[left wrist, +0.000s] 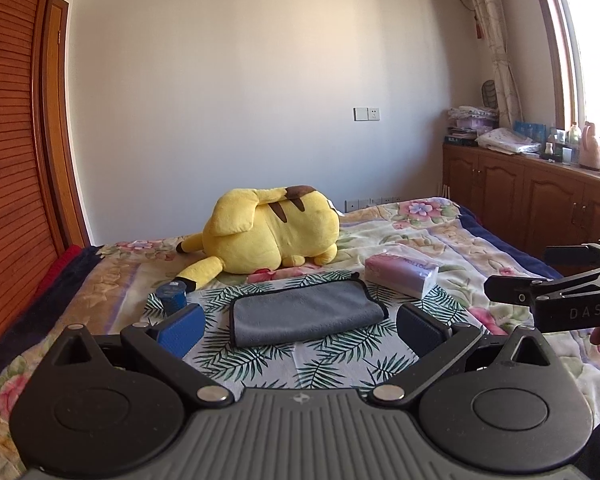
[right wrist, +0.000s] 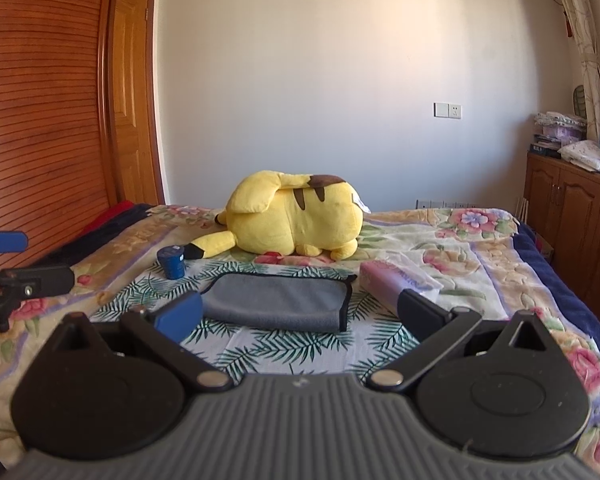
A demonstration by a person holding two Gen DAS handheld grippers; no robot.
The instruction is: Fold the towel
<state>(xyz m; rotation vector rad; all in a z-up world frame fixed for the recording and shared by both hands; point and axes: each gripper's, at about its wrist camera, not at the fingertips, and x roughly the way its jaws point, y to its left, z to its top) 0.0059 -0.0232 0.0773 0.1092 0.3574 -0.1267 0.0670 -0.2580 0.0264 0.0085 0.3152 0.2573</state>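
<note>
A grey towel (left wrist: 306,312) with black trim lies folded on a leaf-print cloth (left wrist: 260,360) on the bed. It also shows in the right wrist view (right wrist: 276,300). My left gripper (left wrist: 300,330) is open and empty, held just short of the towel with its fingers either side. My right gripper (right wrist: 300,314) is open and empty, also just short of the towel. The right gripper shows from the side at the right edge of the left wrist view (left wrist: 516,276). The left gripper shows at the left edge of the right wrist view (right wrist: 36,260).
A yellow plush toy (left wrist: 268,236) lies behind the towel. A pink tissue pack (left wrist: 400,274) sits to the towel's right, a small blue cup (left wrist: 172,294) to its left. A wooden wardrobe (left wrist: 16,140) stands left, cabinets (left wrist: 540,200) right.
</note>
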